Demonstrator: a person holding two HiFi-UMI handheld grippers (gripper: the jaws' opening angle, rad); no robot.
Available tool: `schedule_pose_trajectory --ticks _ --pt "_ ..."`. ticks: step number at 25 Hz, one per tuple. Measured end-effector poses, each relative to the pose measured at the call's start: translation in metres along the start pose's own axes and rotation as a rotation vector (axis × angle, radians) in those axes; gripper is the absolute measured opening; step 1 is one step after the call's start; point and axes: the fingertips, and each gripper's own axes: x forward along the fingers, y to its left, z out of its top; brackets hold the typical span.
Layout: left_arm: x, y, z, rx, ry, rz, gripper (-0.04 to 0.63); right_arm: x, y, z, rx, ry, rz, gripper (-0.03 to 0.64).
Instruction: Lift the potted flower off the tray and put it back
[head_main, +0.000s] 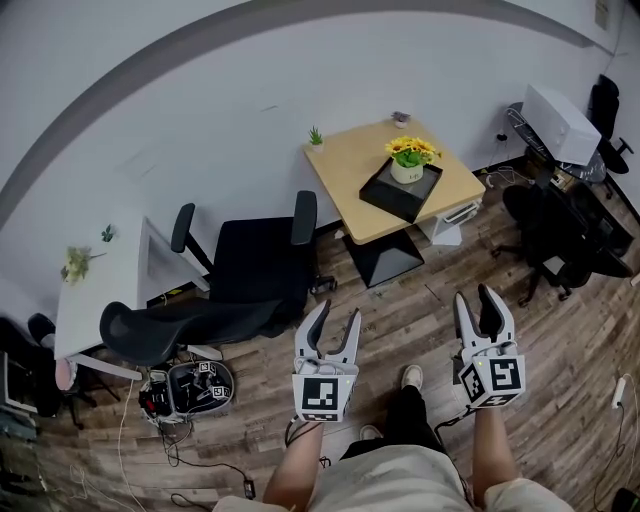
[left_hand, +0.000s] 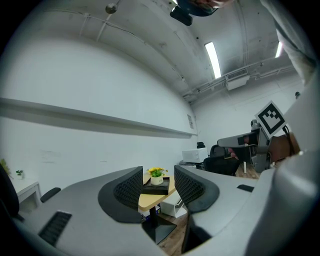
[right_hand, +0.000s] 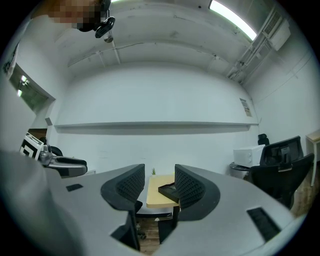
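Nothing lifted yet: my left tool (head_main: 338, 312) and right tool (head_main: 476, 296) hang part open and empty, well apart from the potted flower (head_main: 410, 160) sitting on its black tray (head_main: 385, 195) on the counter (head_main: 345, 160) ahead.

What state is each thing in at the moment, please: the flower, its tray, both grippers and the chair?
Potted flower: upright, standing on the tray.
Tray: lying flat on the wooden table.
Left gripper: open, empty, well away from the table.
Right gripper: open, empty, well away from the table.
Office chair: unoccupied, standing on the floor.
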Motion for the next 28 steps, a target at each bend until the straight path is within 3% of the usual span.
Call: schedule_pose_trajectory --ticks 28 --pt "0.252 -0.028 -0.012 -0.002 0.064 -0.059 0.187 0.172 -0.165 -0.022 0.045 0.057 -0.029 0.202"
